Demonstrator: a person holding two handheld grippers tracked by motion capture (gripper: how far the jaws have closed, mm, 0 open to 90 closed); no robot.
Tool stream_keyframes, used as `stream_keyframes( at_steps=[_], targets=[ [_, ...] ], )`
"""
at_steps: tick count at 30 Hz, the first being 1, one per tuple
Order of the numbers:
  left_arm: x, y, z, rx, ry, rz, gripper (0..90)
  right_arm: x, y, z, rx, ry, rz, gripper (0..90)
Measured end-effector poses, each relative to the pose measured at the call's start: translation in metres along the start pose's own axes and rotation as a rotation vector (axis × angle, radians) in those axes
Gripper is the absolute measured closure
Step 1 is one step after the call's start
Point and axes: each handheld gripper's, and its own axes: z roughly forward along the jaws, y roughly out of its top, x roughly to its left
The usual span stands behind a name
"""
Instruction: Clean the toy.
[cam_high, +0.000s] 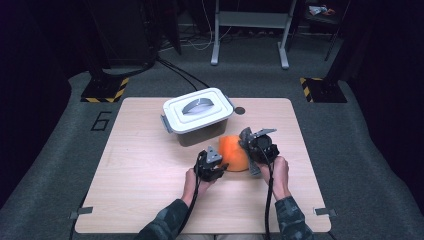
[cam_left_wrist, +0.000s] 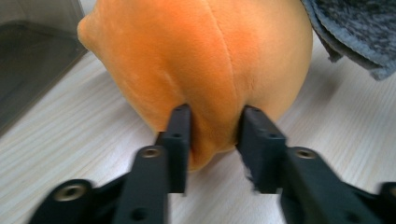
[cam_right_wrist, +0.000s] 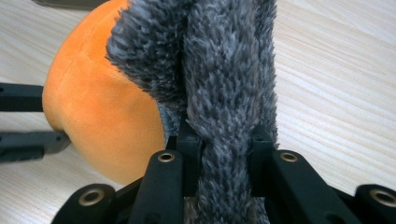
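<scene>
High view: plush (cam_high: 233, 152) sits on the counter (cam_high: 140, 170) just right of centre, at about 5 o'clock from the lidded bin (cam_high: 198, 116) and close to it. Left gripper (cam_high: 216, 169) is at the plush's 8 o'clock, right gripper (cam_high: 248, 150) at its 3 o'clock, both in contact. Bin lid looks seated, handle flat, side clips visible.

Left gripper view: left gripper (cam_left_wrist: 214, 140) fingers (cam_left_wrist: 180, 140) are clamped on a pinched fold of orange fabric at the plush's (cam_left_wrist: 201, 60) lower end. The plush rests on the counter (cam_left_wrist: 70, 140). Bin wall (cam_left_wrist: 32, 56) at 10 o'clock, grey fur (cam_left_wrist: 355, 32) at 2 o'clock.

Right gripper view: right gripper (cam_right_wrist: 225, 154) fingers (cam_right_wrist: 189, 154) are clamped on a thick strip of grey fur (cam_right_wrist: 224, 70), which runs straight up toward 12 o'clock. Orange body (cam_right_wrist: 98, 107) at 9 o'clock, with the left gripper's black fingers (cam_right_wrist: 28, 140) reaching it from the left edge.

Progress, my read: both grasps are made and look secure, so the pick-up stage is done. The plush is not lifted yet as far as I can tell. If it's headed for the bin, the lid has to come off first, and both grippers are occupied. So most of the job is left: lift, open bin, place.
</scene>
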Motion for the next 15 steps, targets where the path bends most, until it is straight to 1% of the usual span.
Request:
stream_keyframes(
  at_steps=[1, 2, 4, 7, 8, 10, 11, 13, 14, 15],
  targets=[
    [-0.001, 0.0, 0.0, -0.006, -0.001, -0.003, 75.0, -0.001, -0.001, -0.001, 0.001, 0.0, 0.007, 73.6],
    [-0.001, 0.001, 0.0, -0.007, 0.0, 0.002, 77.0, -0.002, -0.001, -0.002, -0.002, 0.005, 0.007, 73.5],
    [-0.001, 0.004, -0.002, -0.015, -0.009, 0.003, 80.1, -0.004, -0.002, -0.005, -0.007, 0.004, 0.021, 73.5],
    [-0.004, 0.012, -0.008, -0.03, -0.039, 0.006, 82.3, -0.008, -0.003, -0.013, -0.01, -0.006, 0.041, 73.6],
    [-0.005, 0.015, -0.01, -0.036, -0.047, 0.01, 83.0, -0.009, -0.003, -0.016, -0.021, -0.003, 0.037, 73.6],
    [-0.007, 0.02, -0.013, -0.047, -0.07, -0.008, 83.7, -0.007, -0.001, -0.024, -0.031, 0.008, 0.038, 73.5],
    [-0.008, 0.023, -0.014, -0.054, -0.074, -0.006, 83.9, -0.005, 0.0, -0.028, -0.04, 0.005, 0.029, 73.5],
    [-0.011, 0.026, -0.016, -0.055, -0.077, 0.005, 84.0, 0.001, 0.004, -0.036, -0.059, 0.025, 0.013, 73.5],
    [-0.012, 0.027, -0.017, -0.058, -0.086, 0.009, 84.2, 0.004, 0.006, -0.039, -0.066, 0.027, 0.004, 73.5],
    [-0.014, 0.028, -0.017, -0.057, -0.085, 0.023, 84.3, 0.008, 0.009, -0.043, -0.075, 0.029, -0.009, 73.4]
  ],
)
